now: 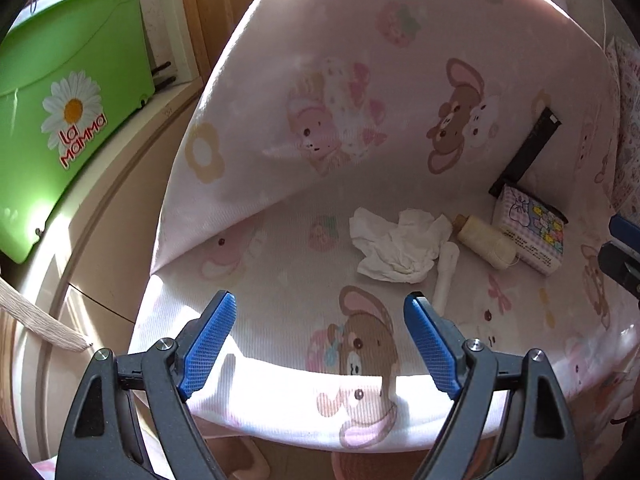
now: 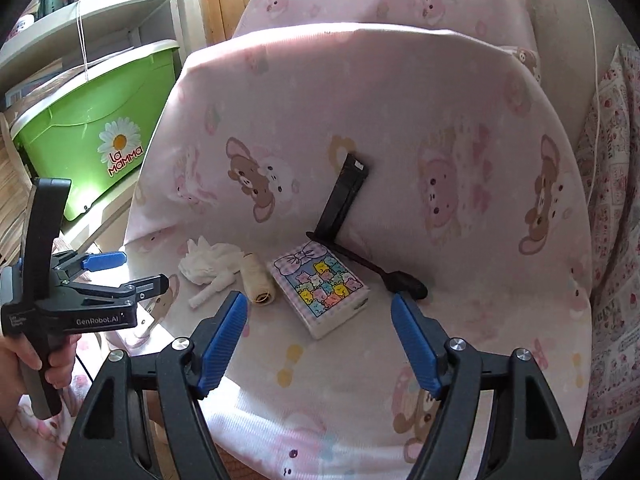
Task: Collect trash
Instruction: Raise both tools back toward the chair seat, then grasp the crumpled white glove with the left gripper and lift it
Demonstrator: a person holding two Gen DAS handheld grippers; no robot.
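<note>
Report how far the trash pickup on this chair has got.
Done: nothing visibly collected. In hand: nothing; the left gripper and right gripper are both open and empty. Left: the crumpled tissue and the small white roll beside it still lie on the chair seat.

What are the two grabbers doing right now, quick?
Left gripper: open, holding nothing.
Right gripper: open, holding nothing.

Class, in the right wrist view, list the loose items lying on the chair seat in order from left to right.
crumpled tissue → rolled paper stick → spool of cream thread → pack with cartoon bears → black-handled tool
</note>
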